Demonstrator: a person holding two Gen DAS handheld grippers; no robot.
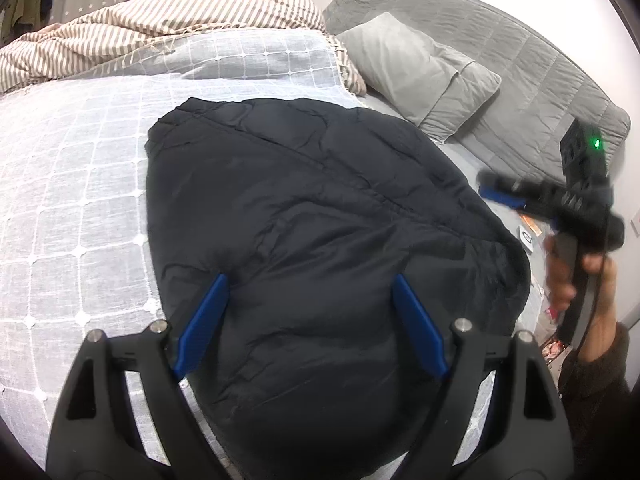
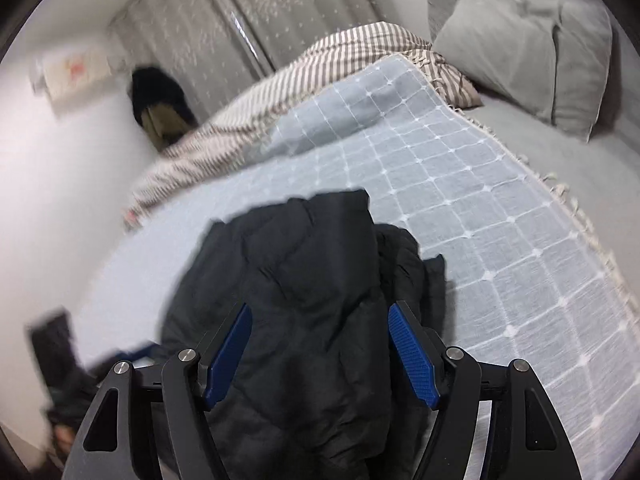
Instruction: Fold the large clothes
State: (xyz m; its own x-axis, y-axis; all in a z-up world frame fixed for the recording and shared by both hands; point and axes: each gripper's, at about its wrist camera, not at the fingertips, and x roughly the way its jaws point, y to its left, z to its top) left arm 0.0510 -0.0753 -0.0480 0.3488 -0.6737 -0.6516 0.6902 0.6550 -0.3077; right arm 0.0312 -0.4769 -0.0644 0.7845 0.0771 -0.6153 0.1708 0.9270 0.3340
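Black jacket [image 1: 320, 248] lying bundled on the checked blanket [image 1: 72, 200]. Left gripper [image 1: 308, 320] hovering wide open, holding nothing; right gripper [image 2: 320, 354] spread, gripping nothing.

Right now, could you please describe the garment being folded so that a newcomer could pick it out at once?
Start at the bed, then find the pale blue checked blanket spread over it. On that blanket lies the black puffy jacket, folded into a rounded bundle. It is the only dark, quilted thing there, unlike the striped blanket and grey pillow beyond.
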